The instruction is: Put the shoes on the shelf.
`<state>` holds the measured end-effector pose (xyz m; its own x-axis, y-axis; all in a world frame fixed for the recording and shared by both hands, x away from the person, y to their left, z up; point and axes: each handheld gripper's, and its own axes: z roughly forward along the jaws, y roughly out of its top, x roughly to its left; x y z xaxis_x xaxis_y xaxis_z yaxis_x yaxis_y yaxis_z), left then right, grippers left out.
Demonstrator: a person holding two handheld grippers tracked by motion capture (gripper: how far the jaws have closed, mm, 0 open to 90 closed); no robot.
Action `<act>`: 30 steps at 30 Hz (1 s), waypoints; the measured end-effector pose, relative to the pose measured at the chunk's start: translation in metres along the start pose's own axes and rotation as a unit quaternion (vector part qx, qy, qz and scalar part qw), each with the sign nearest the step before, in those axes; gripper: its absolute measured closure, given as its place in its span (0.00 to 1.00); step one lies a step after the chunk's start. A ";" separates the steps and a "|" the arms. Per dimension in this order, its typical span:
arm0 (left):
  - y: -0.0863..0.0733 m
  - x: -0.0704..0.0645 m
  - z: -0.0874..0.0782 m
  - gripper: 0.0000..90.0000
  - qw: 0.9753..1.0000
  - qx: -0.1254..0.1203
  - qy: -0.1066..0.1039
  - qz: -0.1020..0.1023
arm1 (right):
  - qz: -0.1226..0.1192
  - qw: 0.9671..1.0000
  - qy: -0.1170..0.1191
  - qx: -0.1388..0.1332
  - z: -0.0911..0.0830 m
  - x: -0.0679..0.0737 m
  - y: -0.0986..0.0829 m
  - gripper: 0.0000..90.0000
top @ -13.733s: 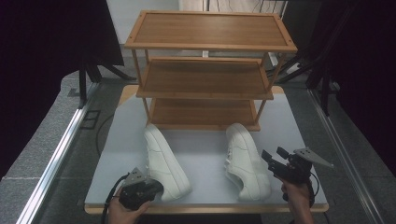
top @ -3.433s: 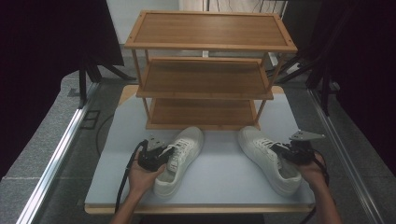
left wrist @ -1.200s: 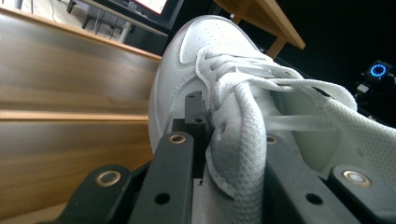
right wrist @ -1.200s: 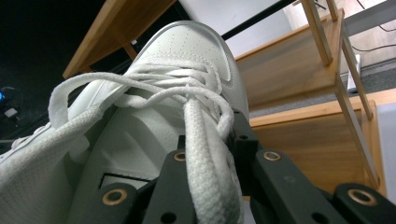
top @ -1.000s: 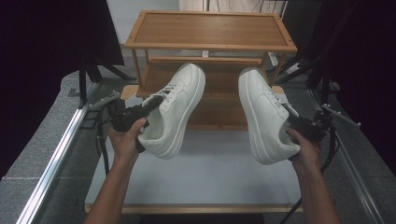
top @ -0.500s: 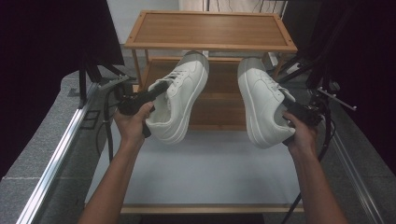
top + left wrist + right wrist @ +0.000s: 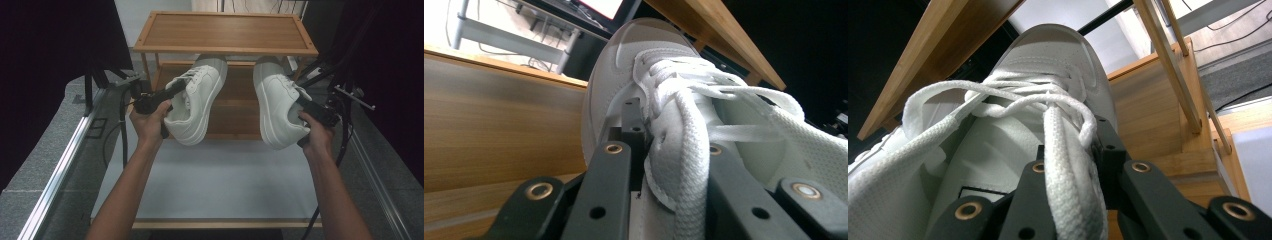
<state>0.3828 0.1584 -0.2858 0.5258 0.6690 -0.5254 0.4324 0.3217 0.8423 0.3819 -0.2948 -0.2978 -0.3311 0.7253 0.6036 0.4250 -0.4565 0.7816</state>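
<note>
1. A white-topped table (image 7: 215,185) runs from the near edge up to the rack; its surface is bare between the person's forearms.
2. A wooden shoe rack (image 7: 225,31) with three slatted shelves stands at the table's far edge. In the left gripper view its middle shelf (image 7: 489,125) is seen at the left, and in the right gripper view at the right (image 7: 1148,120).
3. The left white sneaker (image 7: 196,102) is held in the air above the table's far half, toe pointing away and tucked just under the front edge of the rack's top shelf, over the middle shelf. It tilts with its sole towards the left.
4. The right white sneaker (image 7: 276,100) hangs beside it, well apart, toe likewise under the top shelf's front edge, heel nearer the person.
5. The left gripper (image 7: 167,95), held in the left hand (image 7: 150,122), is clamped on the left sneaker's side wall at the collar: in the left gripper view one jaw sits inside the shoe and one outside, with the padded edge (image 7: 684,165) between them.
6. The right gripper (image 7: 315,111), in the right hand (image 7: 316,137), is clenched the same way on the right sneaker's collar (image 7: 1068,170), laces (image 7: 1028,102) lying loose just ahead of the jaws.
</note>
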 end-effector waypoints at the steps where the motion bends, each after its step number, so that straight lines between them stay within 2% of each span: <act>1: 0.000 0.001 0.001 0.92 1.000 -0.001 0.003 -0.001 | -0.001 1.000 -0.001 0.001 0.002 0.001 0.000 0.91; 10: 0.001 0.010 0.015 0.91 1.000 -0.002 0.017 -0.026 | -0.010 1.000 -0.014 0.002 0.019 0.012 0.003 0.91; 17: 0.002 0.016 0.027 0.91 0.999 -0.002 0.032 -0.043 | -0.018 0.999 -0.034 0.006 0.038 0.023 0.002 0.91; 30: 0.005 0.026 0.046 0.91 0.996 -0.006 0.062 -0.063 | -0.025 0.998 -0.051 0.007 0.069 0.030 0.001 0.90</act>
<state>0.4322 0.1462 -0.3008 0.3722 0.7001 -0.6093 0.4801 0.4166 0.7720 0.4304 -0.2381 -0.2902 -0.2645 0.7959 0.5446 0.4228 -0.4119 0.8072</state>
